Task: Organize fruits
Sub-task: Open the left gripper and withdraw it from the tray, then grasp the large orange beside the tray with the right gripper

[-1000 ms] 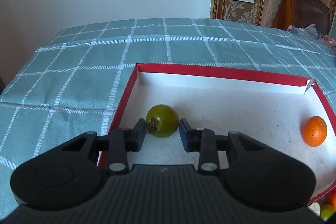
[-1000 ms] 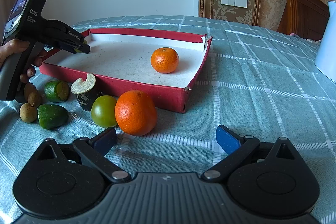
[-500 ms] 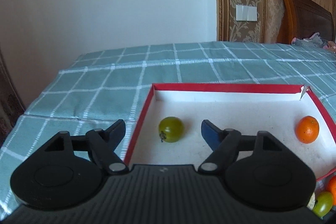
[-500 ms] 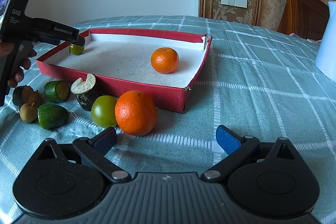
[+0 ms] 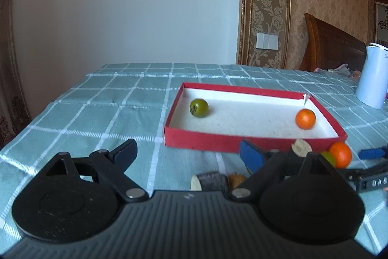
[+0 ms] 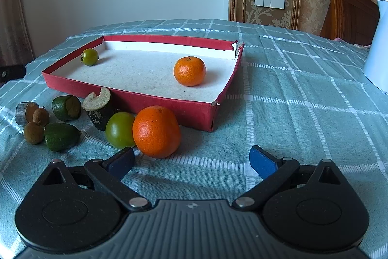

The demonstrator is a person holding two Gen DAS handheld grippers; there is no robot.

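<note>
Red tray (image 6: 155,102) on the checked surface (image 6: 291,94), fruit inside and in front.
The tray holds a small orange (image 6: 189,71) and a green fruit (image 6: 90,56); a large orange (image 6: 156,131) and green tomato (image 6: 120,129) lie outside its front wall. The left gripper (image 5: 188,155) and right gripper (image 6: 191,162) hover with fingers spread wide, empty.

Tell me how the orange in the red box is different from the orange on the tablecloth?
The small round orange lies inside the shallow red cardboard box, on its white floor; the large round orange lies outside it on the checked green tablecloth. The small orange touches nothing else, while the large orange sits right against a green tomato. The large one looks bigger, though it is nearer the camera. Both are bright orange with dimpled skin.
</note>
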